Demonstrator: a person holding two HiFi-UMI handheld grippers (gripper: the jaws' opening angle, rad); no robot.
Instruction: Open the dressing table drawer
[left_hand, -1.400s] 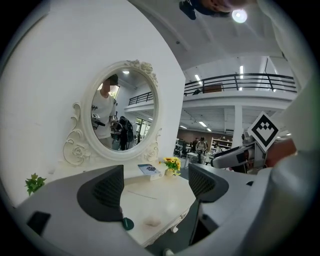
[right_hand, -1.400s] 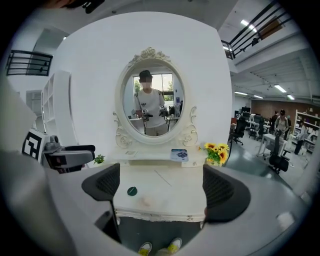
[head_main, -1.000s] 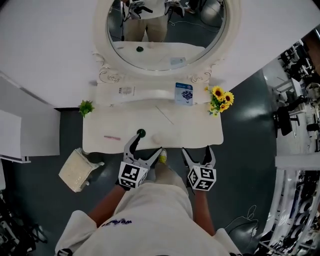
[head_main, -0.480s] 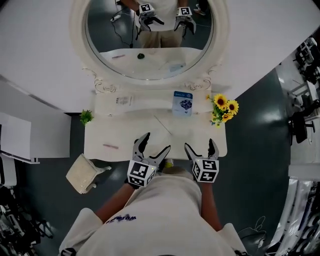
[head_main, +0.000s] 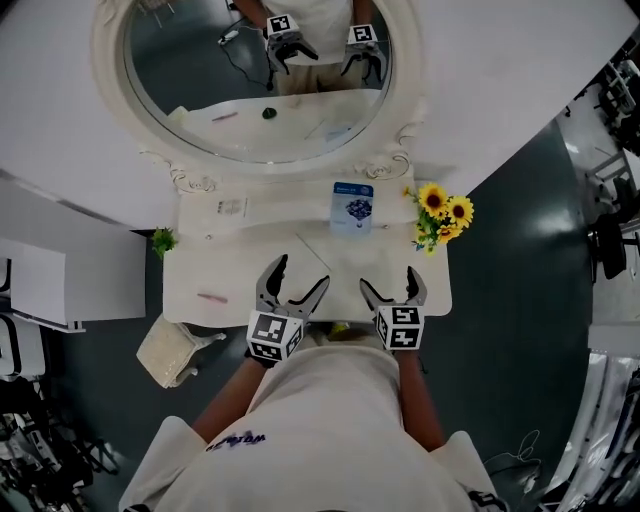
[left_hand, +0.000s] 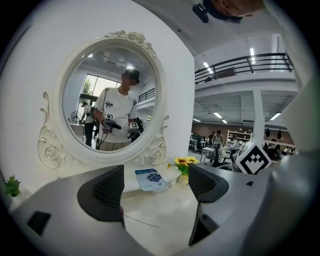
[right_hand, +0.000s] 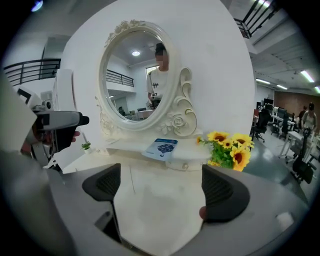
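The cream dressing table stands under an oval mirror. Its front face is hidden below the top's edge in the head view, so no main drawer shows. A small knob sits on the front of the raised back shelf. My left gripper hovers over the front middle of the tabletop, open and empty, as the left gripper view confirms. Beside it on the right, my right gripper is also open with nothing between its fingers.
A blue card leans on the back shelf. Sunflowers stand at the right end, a small green plant at the left. A pink pen and a thin stick lie on the top. A cushioned stool sits front left.
Both grippers have moved forward from the table's front edge to over the tabletop. The head view has tipped up, showing more of the mirror.
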